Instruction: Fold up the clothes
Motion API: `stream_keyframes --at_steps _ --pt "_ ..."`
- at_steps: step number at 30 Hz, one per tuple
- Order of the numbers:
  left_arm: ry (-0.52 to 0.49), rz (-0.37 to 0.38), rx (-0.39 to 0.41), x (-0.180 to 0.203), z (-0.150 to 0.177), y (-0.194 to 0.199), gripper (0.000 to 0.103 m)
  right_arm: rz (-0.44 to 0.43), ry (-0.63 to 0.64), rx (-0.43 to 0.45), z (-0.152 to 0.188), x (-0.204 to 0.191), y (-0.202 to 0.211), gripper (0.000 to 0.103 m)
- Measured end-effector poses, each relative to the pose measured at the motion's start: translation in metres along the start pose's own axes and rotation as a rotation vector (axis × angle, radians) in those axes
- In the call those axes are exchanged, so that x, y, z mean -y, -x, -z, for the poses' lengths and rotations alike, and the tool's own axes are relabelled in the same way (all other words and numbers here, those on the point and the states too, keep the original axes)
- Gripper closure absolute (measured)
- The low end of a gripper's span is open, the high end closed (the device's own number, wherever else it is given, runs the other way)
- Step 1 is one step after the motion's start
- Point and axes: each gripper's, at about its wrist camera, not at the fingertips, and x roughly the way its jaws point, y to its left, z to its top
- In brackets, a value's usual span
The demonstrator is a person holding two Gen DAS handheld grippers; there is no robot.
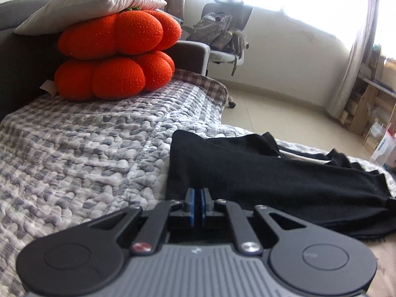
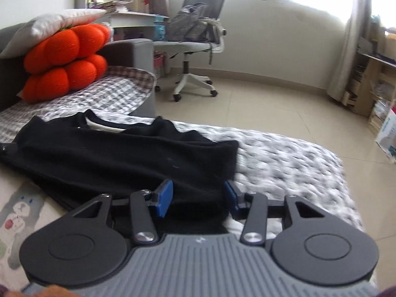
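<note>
Black garment (image 2: 128, 158) lies flat on quilted grey-white cover (image 1: 86, 148), partly folded, long axis running left to right across both views. Right claw (image 2: 195, 198) spread wide, straddling near hem. Left claw (image 1: 198, 204) pressed together at near left edge; grip on cloth cannot be told. Soft, matte knit, several layers at hem.

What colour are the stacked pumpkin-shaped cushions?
Bright orange cushions, clearest in the left wrist view.

Left gripper (image 1: 197, 195) has its jaws pressed together — right gripper (image 2: 198, 198) holds them spread wide
</note>
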Motion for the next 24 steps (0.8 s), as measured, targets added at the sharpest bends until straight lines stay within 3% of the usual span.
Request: stream_keyframes --at_steps 7,11,15,24 --pt "0.035 0.066 -0.027 -0.008 0.001 0.024 0.095 -0.155 -0.055 -0.016 0.004 0.010 0.039 0.053" --pt "0.086 0.101 -0.077 -0.014 0.000 0.038 0.090 -0.176 -0.080 -0.082 0.011 0.015 0.056 0.053" --pt "0.183 0.116 -0.162 -0.026 -0.004 0.051 0.090 -0.164 -0.161 -0.142 0.010 0.032 0.070 0.053" --pt "0.124 0.143 -0.387 -0.047 0.026 0.102 0.090 -0.258 -0.420 -0.313 0.032 0.069 0.114 0.057"
